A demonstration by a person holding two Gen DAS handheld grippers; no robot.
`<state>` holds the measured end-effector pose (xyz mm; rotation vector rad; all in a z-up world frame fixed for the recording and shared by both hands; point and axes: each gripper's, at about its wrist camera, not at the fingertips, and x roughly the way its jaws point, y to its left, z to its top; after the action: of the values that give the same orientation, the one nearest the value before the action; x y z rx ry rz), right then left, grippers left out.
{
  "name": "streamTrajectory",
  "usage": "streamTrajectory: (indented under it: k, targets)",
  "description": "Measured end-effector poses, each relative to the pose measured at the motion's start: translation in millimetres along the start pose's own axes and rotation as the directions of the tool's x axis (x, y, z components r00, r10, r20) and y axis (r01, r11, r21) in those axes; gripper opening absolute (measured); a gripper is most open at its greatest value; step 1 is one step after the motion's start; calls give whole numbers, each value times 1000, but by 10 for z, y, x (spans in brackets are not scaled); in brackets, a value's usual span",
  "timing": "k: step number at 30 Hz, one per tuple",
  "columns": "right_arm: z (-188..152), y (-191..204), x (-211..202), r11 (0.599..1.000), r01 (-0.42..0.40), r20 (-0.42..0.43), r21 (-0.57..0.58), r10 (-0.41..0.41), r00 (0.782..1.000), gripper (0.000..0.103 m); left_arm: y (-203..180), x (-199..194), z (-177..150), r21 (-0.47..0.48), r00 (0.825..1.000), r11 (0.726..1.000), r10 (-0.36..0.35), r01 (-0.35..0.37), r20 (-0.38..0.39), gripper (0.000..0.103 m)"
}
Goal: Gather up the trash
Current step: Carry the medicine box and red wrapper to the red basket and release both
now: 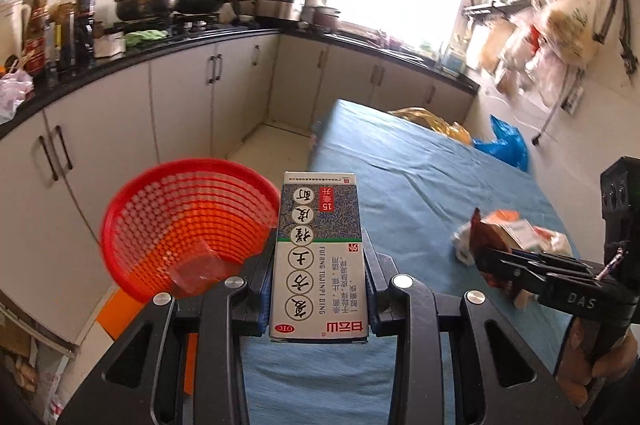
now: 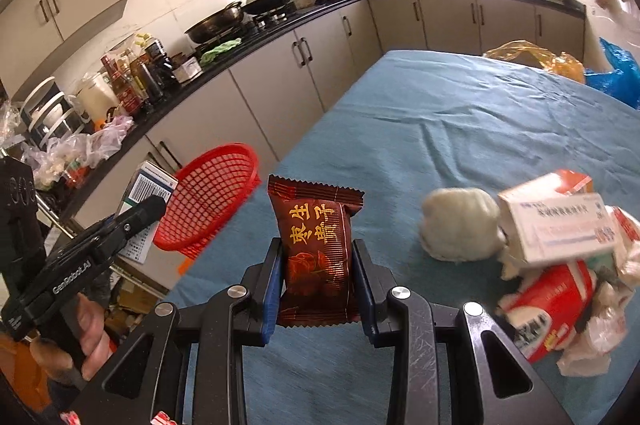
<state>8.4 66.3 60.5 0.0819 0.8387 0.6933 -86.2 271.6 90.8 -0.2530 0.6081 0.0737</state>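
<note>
Kitchen table (image 1: 420,177), blue cloth: my left gripper (image 1: 319,289) clamps a medicine box (image 1: 319,257), right gripper (image 2: 318,285) a snack packet (image 2: 316,249). Risk: box overshoots the red basket (image 1: 132,209) lower left.

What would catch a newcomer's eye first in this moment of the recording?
Probably the two held items: the left gripper clamps a white medicine box, and the right gripper clamps a dark red snack packet. Next, the bright red basket past the left edge of the blue-covered table.
</note>
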Motion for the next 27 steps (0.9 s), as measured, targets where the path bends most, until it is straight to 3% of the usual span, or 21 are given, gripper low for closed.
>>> streamTrajectory:
  k: [8,15,27]
  targets:
    - [324,464,367,997,-65,-47,-43,63,997,35,504,22,185,-81,998,995,62,-61,11,33]
    - [562,811,861,990,-129,-99,-48,124,987,35,860,267,234,-129,995,987,92,-96,-39,33]
    - [753,1081,1490,988,-152,-153,-28,147,977,38,1107,609,164,-156,990,981,104,-119,-100,33]
